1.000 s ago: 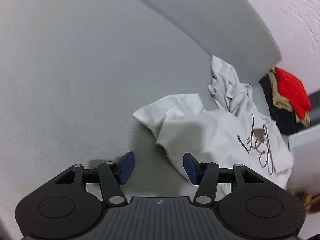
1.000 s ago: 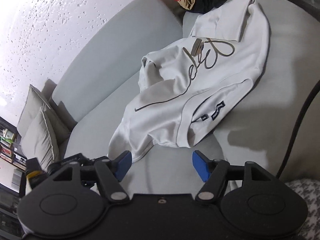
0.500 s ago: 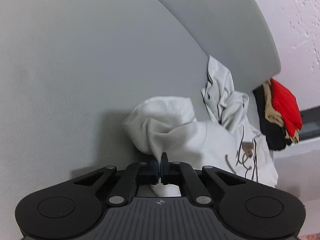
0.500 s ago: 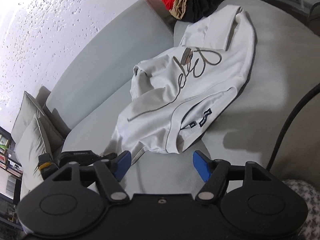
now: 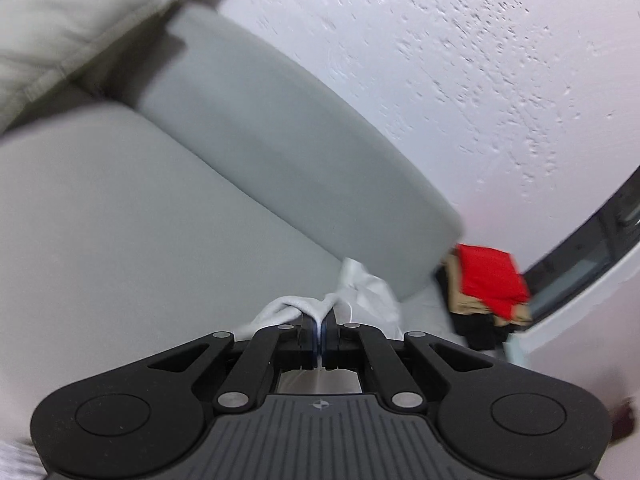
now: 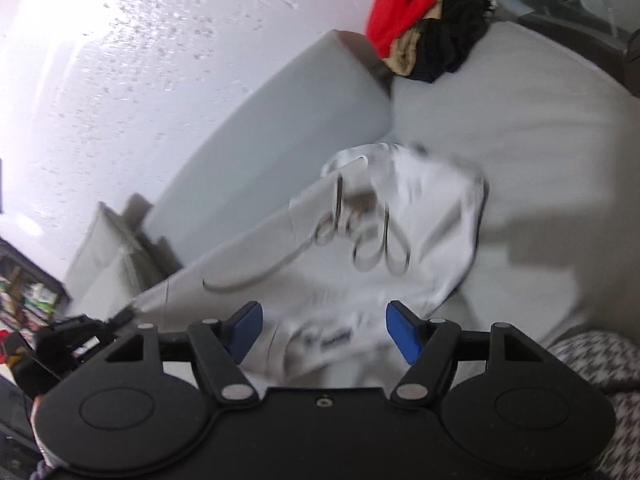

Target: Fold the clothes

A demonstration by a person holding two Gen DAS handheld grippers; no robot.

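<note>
Left wrist view: left gripper [image 5: 320,330] clenched on a fold of the white shirt [image 5: 316,306], blue pads pressed together with cloth bunched just above them and a further crumple of the same fabric trailing toward the sofa's backrest. Behind, grey sofa [image 5: 140,220] with seat and long back cushion, pale throw pillows [image 5: 68,28] at upper left, textured white wall [image 5: 460,60] above. At the far end of the backrest, a pile of red, tan and black clothes [image 5: 486,292] beside a dark window frame.

Right wrist view: right gripper [image 6: 322,330] released, blue pads spread wide and hovering over the near hem of the white shirt [image 6: 400,240], no cloth between them. Shirt spread across the sofa seat [image 6: 540,140], motion-blurred, looping dark script print facing up and a small dark label near the hem just under the pads. One side drawn out toward the lower left, where the left gripper [image 6: 80,332] shows dark at the frame edge; grip not readable from here. Clothes pile [image 6: 424,24] perched on the sofa's far corner, pillows [image 6: 108,252] leaning at left.
</note>
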